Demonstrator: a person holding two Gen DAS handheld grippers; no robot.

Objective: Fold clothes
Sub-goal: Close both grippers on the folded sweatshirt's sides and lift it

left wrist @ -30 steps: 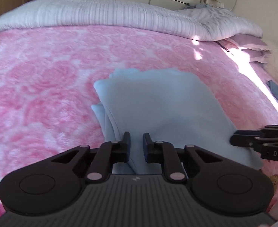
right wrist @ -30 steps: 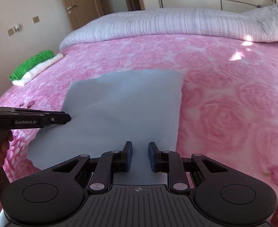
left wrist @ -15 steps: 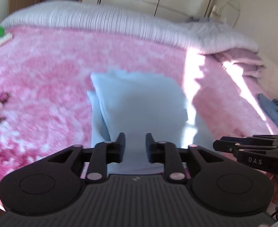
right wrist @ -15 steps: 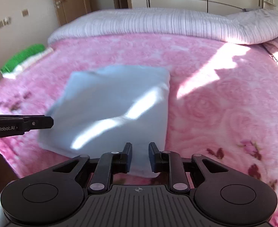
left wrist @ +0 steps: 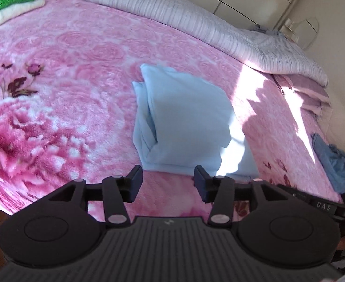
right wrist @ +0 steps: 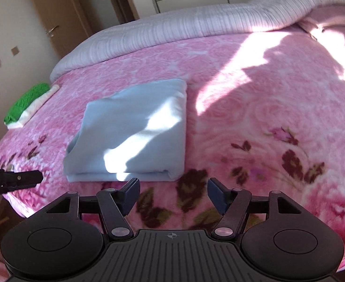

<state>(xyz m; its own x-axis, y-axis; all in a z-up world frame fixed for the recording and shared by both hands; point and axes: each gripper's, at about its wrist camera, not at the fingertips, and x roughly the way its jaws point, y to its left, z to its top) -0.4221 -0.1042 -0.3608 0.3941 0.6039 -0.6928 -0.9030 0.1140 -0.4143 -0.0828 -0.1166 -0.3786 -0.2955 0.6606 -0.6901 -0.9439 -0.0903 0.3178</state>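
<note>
A light blue garment (left wrist: pixel 186 122) (right wrist: pixel 134 129) lies folded into a flat rectangle on the pink floral blanket (left wrist: pixel 61 75), with a patch of sunlight across it. My left gripper (left wrist: pixel 167 181) hovers just short of its near edge, jaws opening, nothing between them. My right gripper (right wrist: pixel 173 193) also hangs back from the near edge, over the blanket (right wrist: pixel 254 108), jaws opening wide and empty. The right gripper's tip (left wrist: pixel 318 204) shows at the lower right of the left wrist view; the left gripper's tip (right wrist: pixel 19 178) shows at the left edge of the right wrist view.
A green and white folded pile (right wrist: pixel 29 103) (left wrist: pixel 7 4) sits at the bed's left edge. A rolled striped grey quilt (left wrist: pixel 172 18) (right wrist: pixel 184 30) lies along the far side. A darker blue garment (left wrist: pixel 337 164) lies at the right. A door (right wrist: pixel 54 18) stands beyond.
Both grippers let go of the blue garment, opened and pulled back and up from it. The garment now lies as a smaller folded rectangle farther from both cameras.
</note>
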